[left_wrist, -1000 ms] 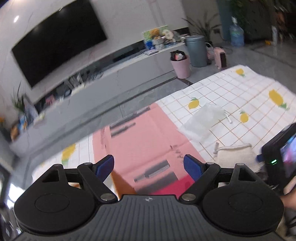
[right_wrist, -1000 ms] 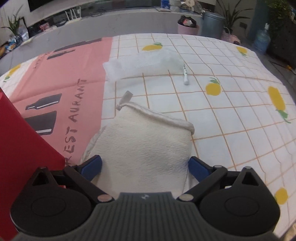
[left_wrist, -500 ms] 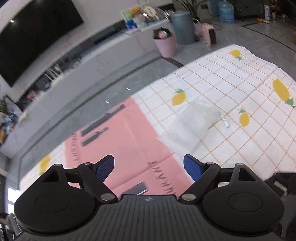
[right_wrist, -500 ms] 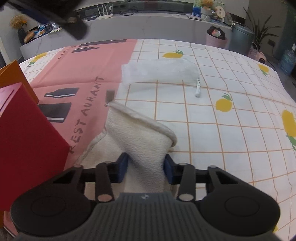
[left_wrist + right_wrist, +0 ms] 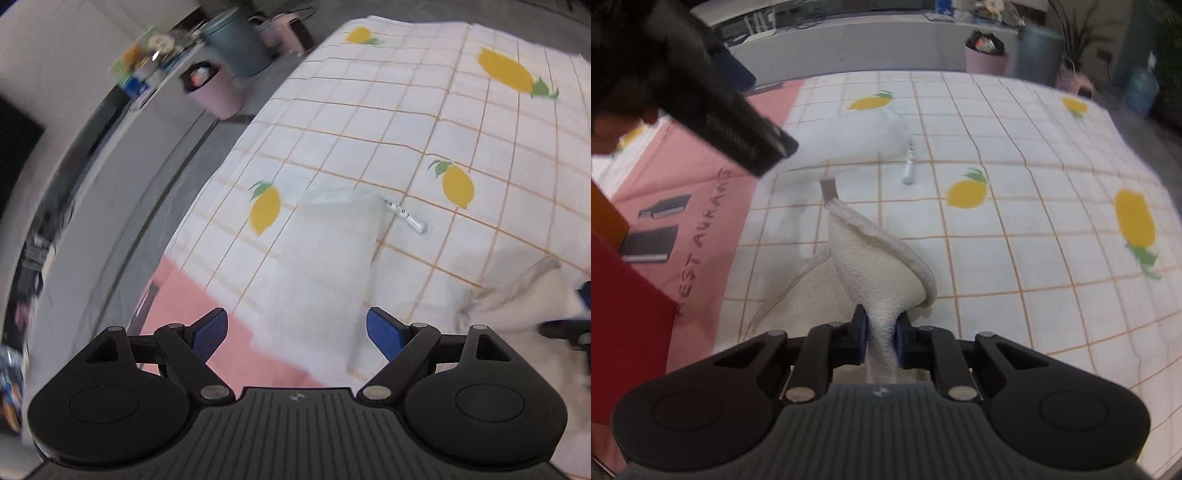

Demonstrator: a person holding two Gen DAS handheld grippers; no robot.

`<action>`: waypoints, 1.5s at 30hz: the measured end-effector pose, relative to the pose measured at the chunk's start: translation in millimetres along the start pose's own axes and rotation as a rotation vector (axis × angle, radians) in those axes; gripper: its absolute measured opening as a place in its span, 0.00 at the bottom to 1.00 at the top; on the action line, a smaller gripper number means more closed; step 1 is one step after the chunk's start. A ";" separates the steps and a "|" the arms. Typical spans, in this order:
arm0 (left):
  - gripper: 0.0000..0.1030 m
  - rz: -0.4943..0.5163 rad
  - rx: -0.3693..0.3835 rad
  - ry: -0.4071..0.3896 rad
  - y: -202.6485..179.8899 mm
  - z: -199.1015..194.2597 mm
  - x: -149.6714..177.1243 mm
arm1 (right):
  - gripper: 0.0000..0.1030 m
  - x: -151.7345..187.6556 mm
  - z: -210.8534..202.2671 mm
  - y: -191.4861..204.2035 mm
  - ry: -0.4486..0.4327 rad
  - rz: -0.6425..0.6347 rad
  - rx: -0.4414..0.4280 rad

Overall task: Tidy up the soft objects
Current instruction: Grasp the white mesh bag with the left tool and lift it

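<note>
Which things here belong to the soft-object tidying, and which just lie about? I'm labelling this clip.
Job: towel, pinched in the right tool; clear bag, ahead of the open left tool.

Lying about: pen, red box, pink bin.

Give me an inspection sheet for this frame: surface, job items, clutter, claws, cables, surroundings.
Surface: lemon-print checked cloth beside a pink printed mat; cloth wrinkled, otherwise flat.
Job's things: cream towel mitt pinched at its near edge and partly lifted; clear plastic bag lying flat on the cloth.
Clutter: small white tube next to the bag; red box at the left edge.
Claws: right claw shut on the mitt; left claw open over the bag, touching nothing.
Cables: nothing seen on the cloth.
Surroundings: pink bin, grey bin, low TV console; background blurred.
</note>
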State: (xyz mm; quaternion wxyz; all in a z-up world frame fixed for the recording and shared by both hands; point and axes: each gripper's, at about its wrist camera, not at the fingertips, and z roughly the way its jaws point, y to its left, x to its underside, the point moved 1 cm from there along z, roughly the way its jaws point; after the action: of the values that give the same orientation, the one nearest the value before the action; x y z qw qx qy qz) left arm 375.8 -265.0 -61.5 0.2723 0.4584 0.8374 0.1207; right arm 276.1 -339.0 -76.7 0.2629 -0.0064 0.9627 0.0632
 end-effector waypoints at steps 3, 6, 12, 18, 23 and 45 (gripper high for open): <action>0.97 0.001 0.032 -0.015 -0.1 22.8 -9.8 | 0.13 -2.0 1.0 -5.6 -0.002 0.001 0.021; 0.97 -0.006 0.053 -0.025 5.7 43.3 -20.3 | 0.13 -3.0 1.8 -3.4 -0.003 -0.018 0.035; 0.98 -0.060 0.099 -0.051 28.4 67.2 -31.0 | 0.17 -5.0 2.2 -0.7 -0.015 -0.036 0.052; 1.00 -0.156 0.188 -0.104 49.0 80.8 -20.2 | 0.19 -4.8 2.9 0.2 -0.022 -0.045 0.060; 1.00 -0.352 0.325 -0.148 67.2 91.1 3.7 | 0.20 -2.1 -0.1 3.5 -0.027 -0.050 0.066; 0.03 -0.378 0.206 -0.234 57.9 2.1 -10.2 | 0.13 -7.5 -8.8 -6.9 -0.049 -0.044 -0.022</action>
State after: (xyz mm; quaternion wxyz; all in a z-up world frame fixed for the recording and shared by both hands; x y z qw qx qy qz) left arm 422.0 -241.7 -33.6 0.3369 0.3298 0.8789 -0.0722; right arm 278.5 -347.1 -66.2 0.2875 -0.0290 0.9549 0.0683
